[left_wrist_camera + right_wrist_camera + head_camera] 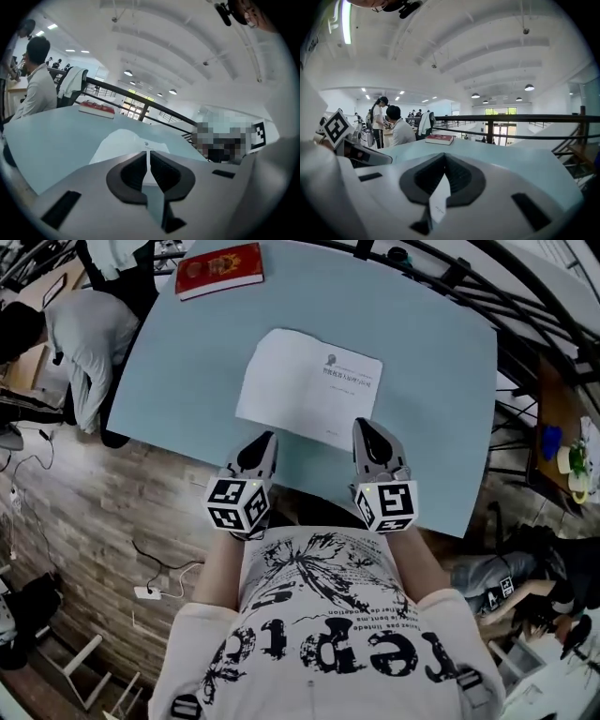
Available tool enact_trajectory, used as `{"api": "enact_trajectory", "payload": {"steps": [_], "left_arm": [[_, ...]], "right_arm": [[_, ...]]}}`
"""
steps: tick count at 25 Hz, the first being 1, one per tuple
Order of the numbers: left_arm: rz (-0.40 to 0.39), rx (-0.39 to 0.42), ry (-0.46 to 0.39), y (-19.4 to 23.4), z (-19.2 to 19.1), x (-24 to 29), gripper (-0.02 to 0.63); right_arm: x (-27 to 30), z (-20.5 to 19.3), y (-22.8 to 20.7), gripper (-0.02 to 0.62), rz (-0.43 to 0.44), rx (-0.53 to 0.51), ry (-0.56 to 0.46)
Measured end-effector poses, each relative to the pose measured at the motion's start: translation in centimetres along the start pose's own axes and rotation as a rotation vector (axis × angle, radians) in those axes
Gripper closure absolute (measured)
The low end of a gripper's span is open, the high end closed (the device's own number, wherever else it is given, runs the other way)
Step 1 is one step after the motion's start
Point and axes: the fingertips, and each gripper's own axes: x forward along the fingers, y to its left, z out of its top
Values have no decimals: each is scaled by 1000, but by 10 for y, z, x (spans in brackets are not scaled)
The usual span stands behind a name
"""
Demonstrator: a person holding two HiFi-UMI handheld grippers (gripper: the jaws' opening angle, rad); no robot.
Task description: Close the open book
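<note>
A white book (307,386) lies flat in the middle of the light-blue table (178,381), showing one white face with a small mark and lines of print near its right edge. My left gripper (267,440) is shut and empty, its tip just short of the book's near left edge. In the left gripper view the book (123,142) lies right beyond the closed left gripper (149,155). My right gripper (363,427) is also shut, over the book's near right corner. A strip of white page (439,199) shows below the closed right gripper (444,160).
A red book (220,270) lies at the table's far edge; the red book (96,108) also shows in the left gripper view. A person in grey (84,343) sits at the table's left. Black railing (525,296) runs beyond the right side. Wooden floor (84,512) lies below.
</note>
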Motion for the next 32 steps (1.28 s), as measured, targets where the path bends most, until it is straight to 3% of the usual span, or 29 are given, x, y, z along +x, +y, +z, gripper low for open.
{"api": "enact_trajectory", "payload": {"steps": [4, 5, 6, 8, 11, 21, 25, 26, 32], "left_arm": [[79, -168, 54, 25, -36, 22, 575], [81, -238, 55, 30, -43, 27, 538], [79, -312, 49, 35, -48, 31, 491], [79, -439, 22, 45, -55, 38, 474], [88, -547, -8, 61, -62, 47, 451], [59, -783, -42, 89, -69, 74, 448], [61, -874, -85, 98, -64, 74, 505], [61, -888, -94, 99, -64, 73, 538], [-11, -891, -144, 86, -50, 67, 577]], "right_arm": [[12, -14, -4, 584, 42, -4, 25], [14, -17, -4, 584, 50, -8, 33], [15, -20, -5, 584, 59, -13, 41], [18, -26, -5, 584, 73, -22, 52], [20, -32, -6, 584, 85, -30, 62], [26, -38, -11, 584, 86, -49, 72], [25, -39, -12, 584, 73, -58, 76], [24, -39, -13, 584, 69, -59, 77], [16, -33, -18, 584, 34, -59, 65]]}}
